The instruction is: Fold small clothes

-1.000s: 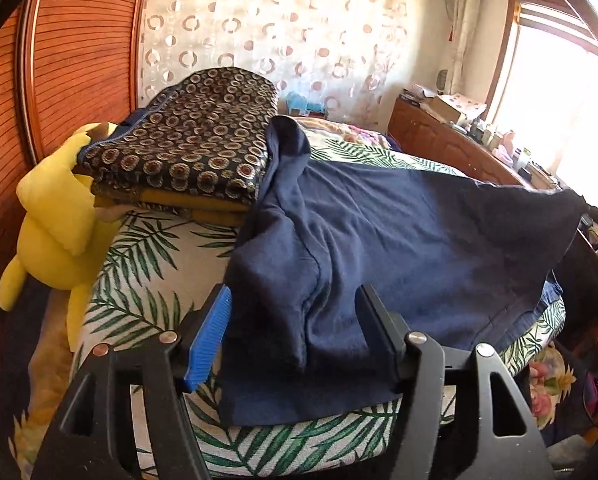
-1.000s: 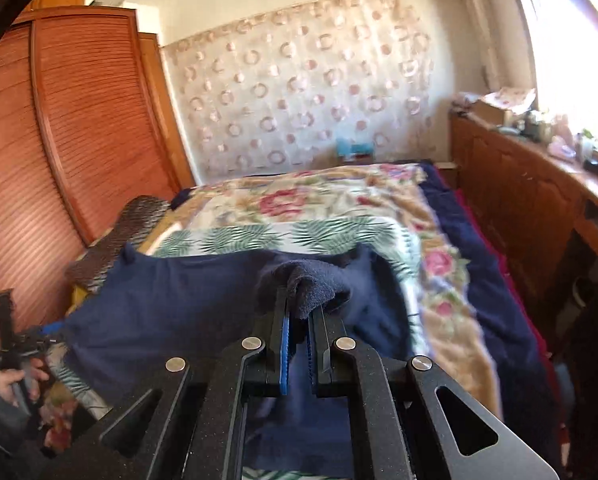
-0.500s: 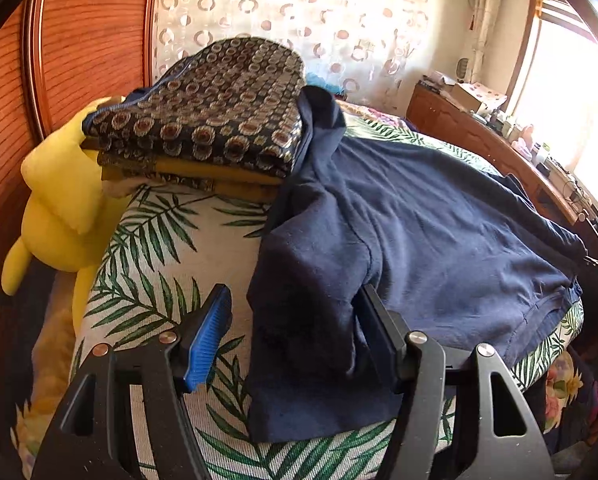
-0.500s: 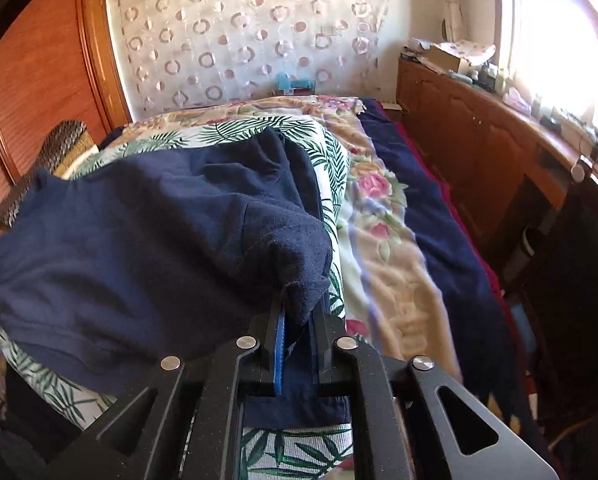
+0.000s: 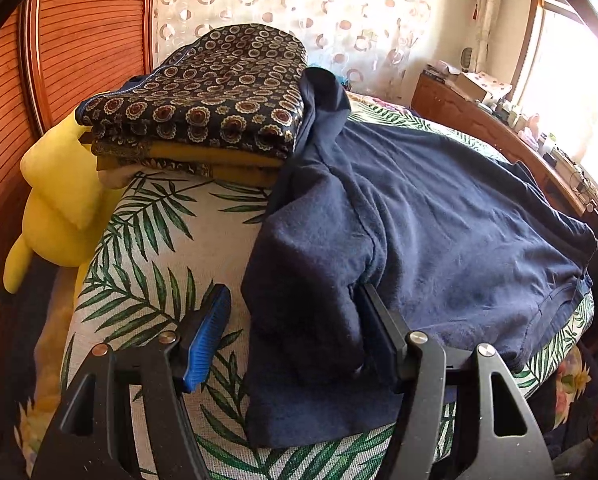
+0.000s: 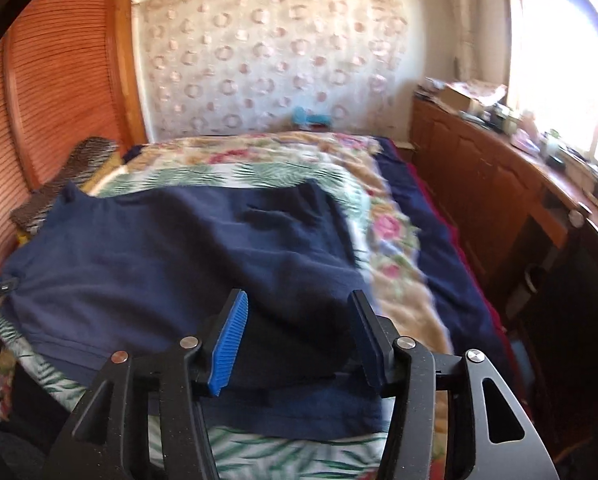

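1. The navy shirt [image 5: 439, 224] lies spread on the bed [image 5: 159, 240], one sleeve folded inward.
2. Right hand-held gripper [image 6: 297, 338]: jaws just opening, cloth released. Left hand-held gripper [image 5: 295, 336]: jaws apart, gripping nothing.
3. Remaining: further folds, then stacking beside the folded pile [image 5: 203, 108].

We see the shirt [image 5: 439, 232] spread on the bed [image 5: 155, 248], a stack of folded clothes [image 5: 203, 120] touching its far left edge, a plush toy [image 5: 59, 204] left of the stack, and a cabinet [image 6: 479, 176] along the bed's right.
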`<control>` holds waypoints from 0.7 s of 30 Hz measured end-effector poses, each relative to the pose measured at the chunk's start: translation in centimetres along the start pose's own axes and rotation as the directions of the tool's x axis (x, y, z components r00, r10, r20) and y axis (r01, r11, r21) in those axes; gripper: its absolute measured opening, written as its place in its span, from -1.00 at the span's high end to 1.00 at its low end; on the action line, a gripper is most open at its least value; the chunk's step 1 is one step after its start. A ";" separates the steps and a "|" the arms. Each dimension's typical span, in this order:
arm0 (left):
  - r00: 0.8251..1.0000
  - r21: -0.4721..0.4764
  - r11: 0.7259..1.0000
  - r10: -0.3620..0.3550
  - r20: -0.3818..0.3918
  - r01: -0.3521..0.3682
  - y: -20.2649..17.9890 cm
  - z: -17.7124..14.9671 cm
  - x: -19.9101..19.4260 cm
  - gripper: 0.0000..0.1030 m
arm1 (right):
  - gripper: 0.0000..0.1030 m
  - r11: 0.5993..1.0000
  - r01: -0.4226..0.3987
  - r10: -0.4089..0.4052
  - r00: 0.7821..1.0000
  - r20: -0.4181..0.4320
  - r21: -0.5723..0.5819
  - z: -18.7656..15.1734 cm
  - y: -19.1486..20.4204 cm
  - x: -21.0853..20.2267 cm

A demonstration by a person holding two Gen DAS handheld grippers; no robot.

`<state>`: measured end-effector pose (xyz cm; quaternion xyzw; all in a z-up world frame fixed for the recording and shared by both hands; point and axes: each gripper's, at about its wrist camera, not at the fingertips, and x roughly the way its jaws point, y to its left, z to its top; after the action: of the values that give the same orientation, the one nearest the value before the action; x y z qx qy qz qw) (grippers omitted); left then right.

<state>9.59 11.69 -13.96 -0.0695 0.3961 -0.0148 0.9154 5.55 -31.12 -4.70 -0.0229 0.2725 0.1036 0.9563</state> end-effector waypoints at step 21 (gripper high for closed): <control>0.999 0.034 0.998 -0.048 -0.005 0.048 -0.7 -0.1 0.3 0.22 | -0.36 0.993 -0.075 0.065 0.992 -0.112 -0.087 -3.9 5.3 8.7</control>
<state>9.78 10.91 -14.17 -0.0631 0.3961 -0.0436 0.9150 9.68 -24.68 -12.51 -0.0626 0.3197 0.1479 0.9338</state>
